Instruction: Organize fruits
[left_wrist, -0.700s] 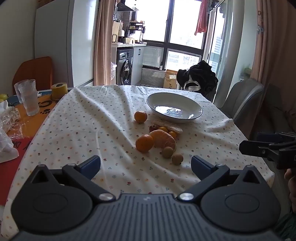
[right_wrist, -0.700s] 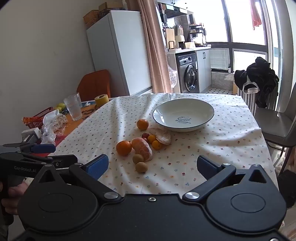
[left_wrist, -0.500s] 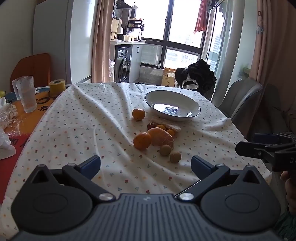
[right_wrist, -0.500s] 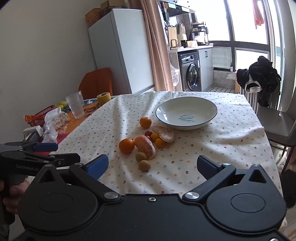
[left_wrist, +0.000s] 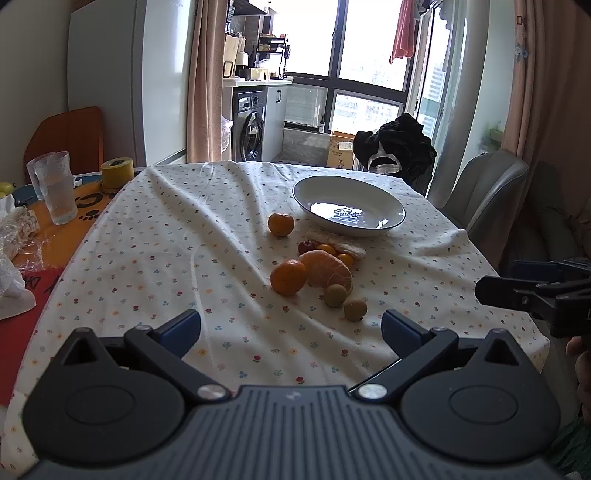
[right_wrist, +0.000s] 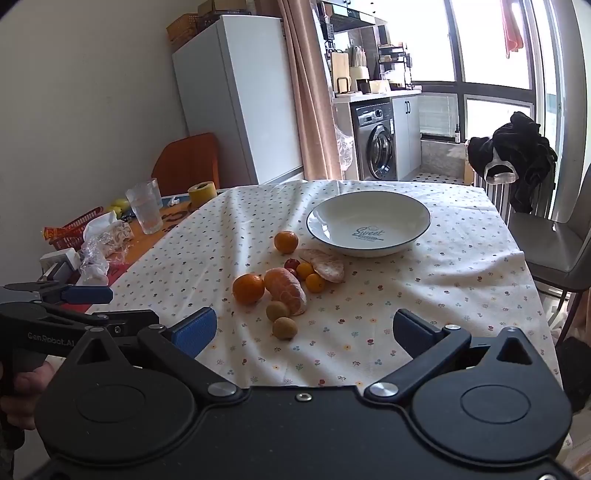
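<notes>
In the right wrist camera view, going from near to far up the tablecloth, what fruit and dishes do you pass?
Nearest small brown fruit → second small brown fruit → peeled orange → red cherry-like fruit → whole orange standing alone → white bowl marked Sweet.

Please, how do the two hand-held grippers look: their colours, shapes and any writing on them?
Both the left gripper and the right gripper have black linkage arms on round black discs, silver pivot screws and blue pads on the fingers. The left body is ribbed grey, the right smooth black. White lettering "GenRobot.AI" marks the left gripper's side. No sleeves are visible.
</notes>
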